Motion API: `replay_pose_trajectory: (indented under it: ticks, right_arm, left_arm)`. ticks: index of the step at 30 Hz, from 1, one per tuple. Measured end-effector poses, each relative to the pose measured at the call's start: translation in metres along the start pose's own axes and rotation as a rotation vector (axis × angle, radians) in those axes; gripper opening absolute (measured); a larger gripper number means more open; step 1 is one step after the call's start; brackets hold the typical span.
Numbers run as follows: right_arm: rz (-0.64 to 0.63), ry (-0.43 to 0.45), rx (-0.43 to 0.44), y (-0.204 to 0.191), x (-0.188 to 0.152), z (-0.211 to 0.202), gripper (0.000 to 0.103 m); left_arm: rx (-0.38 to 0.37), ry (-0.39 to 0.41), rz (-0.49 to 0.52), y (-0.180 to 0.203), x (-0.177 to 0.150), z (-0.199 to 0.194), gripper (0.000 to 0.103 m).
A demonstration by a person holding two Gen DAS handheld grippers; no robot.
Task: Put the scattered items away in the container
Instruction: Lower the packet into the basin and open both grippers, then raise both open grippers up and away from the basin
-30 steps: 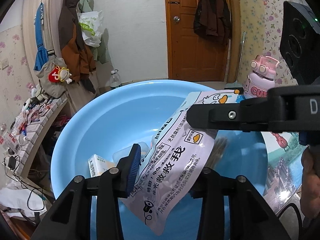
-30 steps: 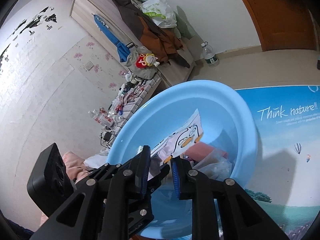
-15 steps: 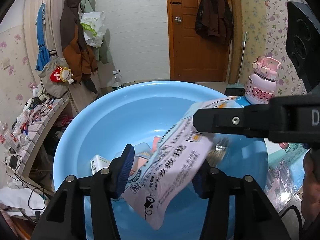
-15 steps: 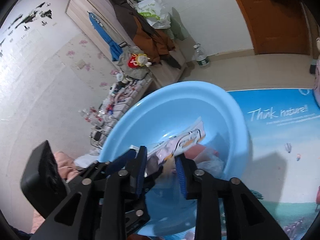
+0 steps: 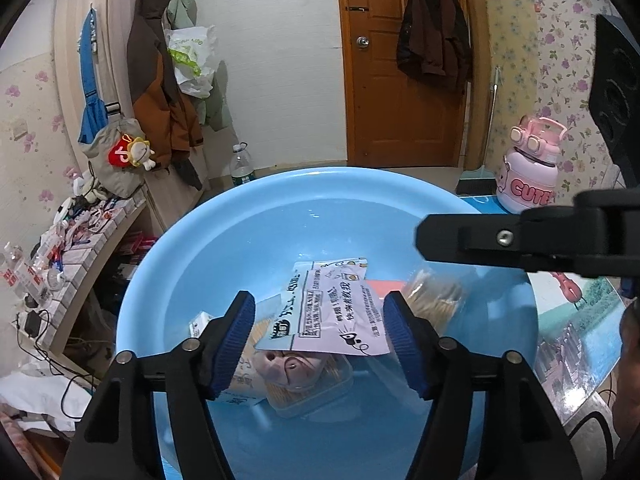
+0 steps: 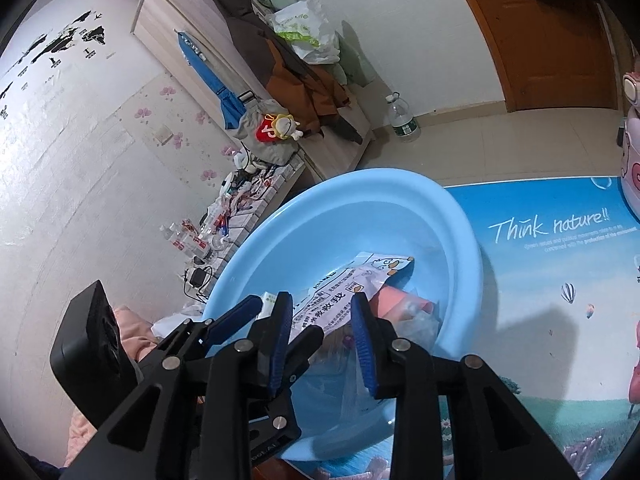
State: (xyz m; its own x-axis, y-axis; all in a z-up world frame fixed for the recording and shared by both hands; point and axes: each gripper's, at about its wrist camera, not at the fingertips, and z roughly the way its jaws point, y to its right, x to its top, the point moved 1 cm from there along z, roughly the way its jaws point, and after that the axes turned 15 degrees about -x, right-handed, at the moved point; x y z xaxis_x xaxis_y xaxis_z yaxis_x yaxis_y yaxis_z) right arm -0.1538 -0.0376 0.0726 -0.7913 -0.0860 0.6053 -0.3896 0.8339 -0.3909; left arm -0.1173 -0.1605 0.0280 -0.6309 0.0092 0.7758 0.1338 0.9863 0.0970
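Left claw (image 5: 316, 336): spread wide and holding nothing, poised just inside the near rim of the round light-blue plastic basin (image 5: 224, 240).
Right claw (image 6: 320, 332): also parted and empty, hanging over the basin's near side, close beside the left claw.
Pale lilac printed snack pouch (image 5: 336, 308): free of both claws, lying flat below and just ahead of the left claw's fingertips, on top of a clear lidded box (image 5: 308, 384) and against a crinkly clear bag of thin sticks (image 5: 434, 296).
Pouch from the right claw: under and beyond its blue pads (image 6: 280, 336), its duck-printed end pointing away towards the basin's far wall.
Risk, snagging: either claw could catch the pouch's edge while withdrawing and drag it back out.
Risk, collision: both claws crowd the same rim, so a careless lift may knock them together or nudge the basin across the printed blue surface (image 6: 560, 272).
Risk, sliding: the pouch rests on an uneven heap, so it may slip sideways.
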Motion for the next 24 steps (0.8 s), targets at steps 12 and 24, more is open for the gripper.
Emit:
replay_pose_trajectory:
  ticks: [12,24]
  right_arm:
    - [0.025,0.011,0.001,0.011,-0.002,-0.014,0.031]
    - [0.061,0.024,0.007,0.026,-0.006,-0.025,0.032]
  left_arm:
    - [0.047,0.017,-0.029,-0.015,0.001,-0.011,0.069]
    - [0.129,-0.002,-0.077,-0.042,-0.007,-0.021,0.081]
